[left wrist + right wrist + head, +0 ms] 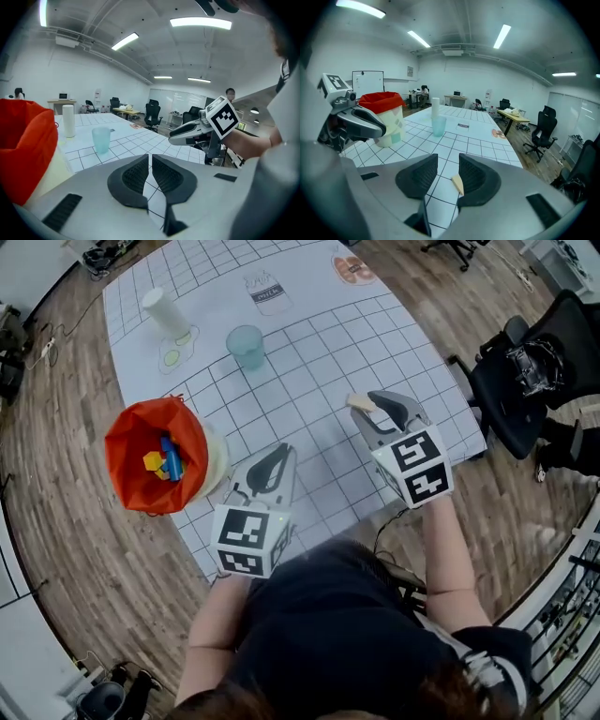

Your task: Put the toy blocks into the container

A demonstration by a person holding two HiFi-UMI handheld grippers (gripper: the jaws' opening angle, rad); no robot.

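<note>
Judging the task as well along but not finished. Already lying inside the orange-lined container at the left edge of the table: several toy blocks, yellow, blue and red among them.

Remaining outside, going by the head view: one tan block, lying on the gridded surface towards the right edge, well apart from the container.

Hovering over that block with the right gripper, jaws parted fairly wide around it and the right-hand pad sitting close against it. Not seeming to be pinching it, judging by the open gap on the other side.

Holding the left gripper low by the near edge, near the container, jaws drawn almost together with only a sliver of table showing through. Carrying nothing there.

Standing towards the far edge: a teal cup and a white cylinder, neither seeming part of the job.

Remaining to be done, by this reading: closing on the tan block, carrying it across to the left edge and dropping it in. Not ruling out further blocks hidden behind the person's body at the near edge.
</note>
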